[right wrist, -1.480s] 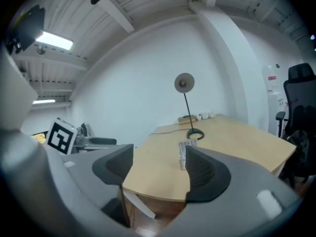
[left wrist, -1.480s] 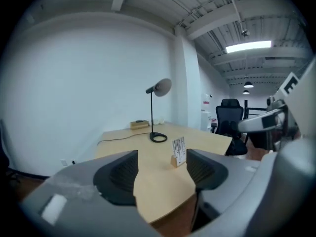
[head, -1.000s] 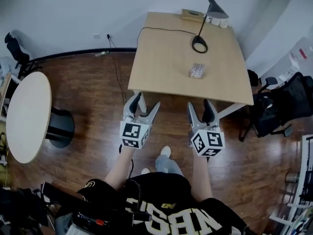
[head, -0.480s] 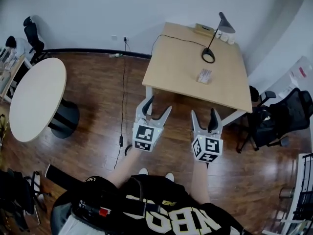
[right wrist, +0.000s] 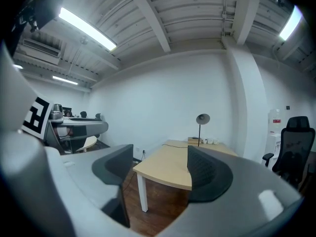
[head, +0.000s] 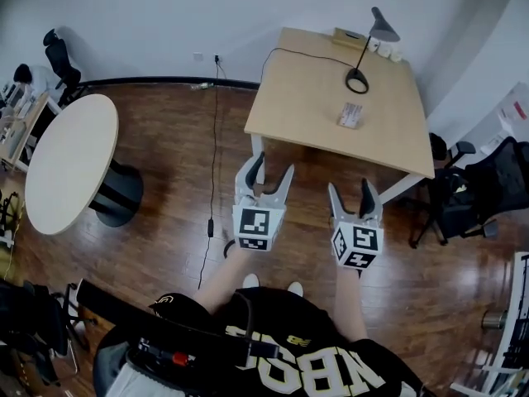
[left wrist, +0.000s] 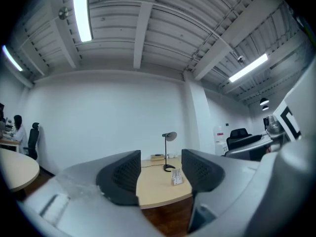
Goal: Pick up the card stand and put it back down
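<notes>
Wooden worktop [head: 306, 98] carries the card stand [head: 350, 116], unheld: either pre-lift or already put back. Left hand-held gripper [head: 271, 168], jaws just narrowing, and right hand-held gripper [head: 350, 190], jaws just widened, both gape empty.

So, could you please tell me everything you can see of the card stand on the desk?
The card stand is a small, pale, rectangular holder with a printed card, too small to read. It stands roughly upright on the light wooden desk, just in front of the black lamp's ring base and apart from it. Only the desk touches it.
</notes>
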Demonstrator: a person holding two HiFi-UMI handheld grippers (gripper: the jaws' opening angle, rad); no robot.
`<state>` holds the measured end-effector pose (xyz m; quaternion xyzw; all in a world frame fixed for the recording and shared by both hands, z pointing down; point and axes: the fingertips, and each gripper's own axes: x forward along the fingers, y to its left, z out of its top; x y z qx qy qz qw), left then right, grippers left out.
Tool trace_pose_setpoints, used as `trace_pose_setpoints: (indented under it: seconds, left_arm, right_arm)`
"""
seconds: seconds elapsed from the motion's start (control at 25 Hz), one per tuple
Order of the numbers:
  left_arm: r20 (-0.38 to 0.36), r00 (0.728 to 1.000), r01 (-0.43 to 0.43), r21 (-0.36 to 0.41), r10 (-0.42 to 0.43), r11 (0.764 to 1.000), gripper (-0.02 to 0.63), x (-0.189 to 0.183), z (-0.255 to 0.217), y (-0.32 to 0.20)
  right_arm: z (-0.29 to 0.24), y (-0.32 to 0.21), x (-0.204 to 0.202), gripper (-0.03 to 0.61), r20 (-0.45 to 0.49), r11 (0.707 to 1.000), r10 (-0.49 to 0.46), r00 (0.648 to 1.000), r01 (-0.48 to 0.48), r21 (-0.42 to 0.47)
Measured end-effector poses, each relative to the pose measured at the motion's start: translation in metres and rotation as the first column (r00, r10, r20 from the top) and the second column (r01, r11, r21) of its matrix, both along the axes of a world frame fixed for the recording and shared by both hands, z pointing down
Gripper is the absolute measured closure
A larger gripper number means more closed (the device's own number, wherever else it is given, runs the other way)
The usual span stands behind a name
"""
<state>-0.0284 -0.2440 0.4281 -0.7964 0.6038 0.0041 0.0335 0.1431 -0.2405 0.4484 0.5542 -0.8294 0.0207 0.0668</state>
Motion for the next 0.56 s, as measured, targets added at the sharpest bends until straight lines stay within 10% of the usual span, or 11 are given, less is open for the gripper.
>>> trace_pose_setpoints:
  seconds: [0.56]
  left_arm:
    - [0.020, 1.000, -0.013, -0.025, 0.013, 1.000, 0.362, 0.022, 0.007, 0.003]
  right_arm:
    - [0.004, 0.011, 0.013, 0.241, -0.008, 1.000, -0.015, 1.000, 0.015, -0.006]
